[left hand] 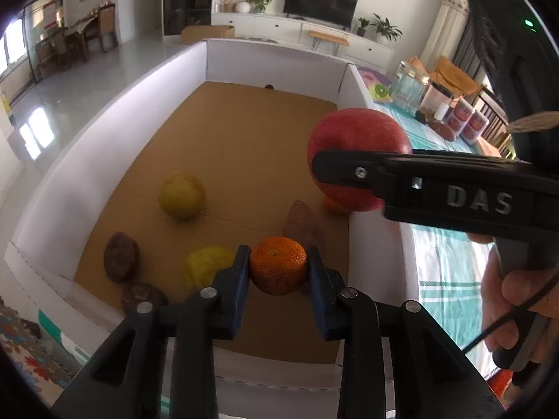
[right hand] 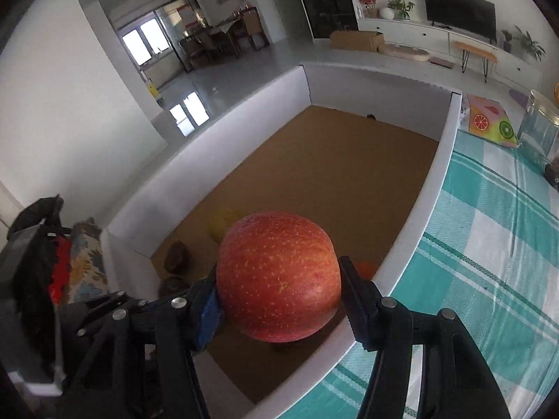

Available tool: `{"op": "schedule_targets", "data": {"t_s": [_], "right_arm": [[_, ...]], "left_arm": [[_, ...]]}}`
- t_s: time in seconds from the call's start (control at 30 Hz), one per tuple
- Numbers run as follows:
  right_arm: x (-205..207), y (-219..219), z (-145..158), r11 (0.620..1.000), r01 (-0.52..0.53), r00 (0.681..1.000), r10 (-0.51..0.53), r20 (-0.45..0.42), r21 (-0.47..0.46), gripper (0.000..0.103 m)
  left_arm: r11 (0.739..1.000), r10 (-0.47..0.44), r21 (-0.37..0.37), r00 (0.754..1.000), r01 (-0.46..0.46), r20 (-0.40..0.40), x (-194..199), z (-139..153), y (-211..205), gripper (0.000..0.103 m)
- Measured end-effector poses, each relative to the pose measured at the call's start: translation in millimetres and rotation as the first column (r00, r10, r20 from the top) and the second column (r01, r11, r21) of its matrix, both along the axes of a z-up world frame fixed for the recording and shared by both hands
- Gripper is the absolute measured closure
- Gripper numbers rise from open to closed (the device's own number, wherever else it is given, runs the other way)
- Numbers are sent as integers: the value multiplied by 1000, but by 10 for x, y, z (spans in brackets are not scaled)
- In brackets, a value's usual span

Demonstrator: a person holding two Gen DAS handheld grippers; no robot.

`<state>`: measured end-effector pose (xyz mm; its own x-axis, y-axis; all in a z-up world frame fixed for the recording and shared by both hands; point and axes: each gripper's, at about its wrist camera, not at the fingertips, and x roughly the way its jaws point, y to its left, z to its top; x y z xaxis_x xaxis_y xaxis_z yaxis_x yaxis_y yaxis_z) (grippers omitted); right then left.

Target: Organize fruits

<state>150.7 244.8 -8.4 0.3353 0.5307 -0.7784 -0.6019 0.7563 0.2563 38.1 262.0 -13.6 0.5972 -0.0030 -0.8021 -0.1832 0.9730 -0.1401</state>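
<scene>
My left gripper (left hand: 278, 267) is shut on an orange mandarin (left hand: 277, 265) and holds it above the near end of a white-walled box with a brown cardboard floor (left hand: 244, 146). My right gripper (right hand: 279, 286) is shut on a big red apple (right hand: 278, 281) over the box's right wall; the apple also shows in the left wrist view (left hand: 356, 136). In the box lie two yellow fruits (left hand: 181, 193) (left hand: 206, 263), a sweet potato (left hand: 302, 223), two dark brown fruits (left hand: 121, 256) (left hand: 141, 296) and another orange (left hand: 333, 206), mostly hidden.
The box wall (right hand: 429, 192) stands on a teal checked tablecloth (right hand: 489, 244). A glass jar (left hand: 408, 85), printed cans (left hand: 466, 120) and a fruit-print pack (right hand: 489, 124) stand at the table's far right.
</scene>
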Motion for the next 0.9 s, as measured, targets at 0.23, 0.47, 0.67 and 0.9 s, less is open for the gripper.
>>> {"op": "schedule_targets", "data": {"t_s": [0.23, 0.47, 0.67, 0.9], "right_arm": [[-27, -616, 431, 974, 104, 989, -123, 85, 203, 25], [-150, -2097, -3, 898, 429, 873, -441, 208, 101, 3], [-436, -3527, -819, 692, 717, 696, -704, 140, -84, 3], [-143, -4207, -1061, 577, 796, 600, -792, 113, -186, 3]], "left_arm": [[999, 23, 42, 992, -28, 126, -138, 206, -68, 20], [987, -158, 21, 966, 157, 204, -198, 417, -639, 13], [920, -381, -38, 913, 390, 143, -20, 199, -1591, 8], [902, -431, 29, 891, 431, 143, 692, -330, -2659, 8]]}}
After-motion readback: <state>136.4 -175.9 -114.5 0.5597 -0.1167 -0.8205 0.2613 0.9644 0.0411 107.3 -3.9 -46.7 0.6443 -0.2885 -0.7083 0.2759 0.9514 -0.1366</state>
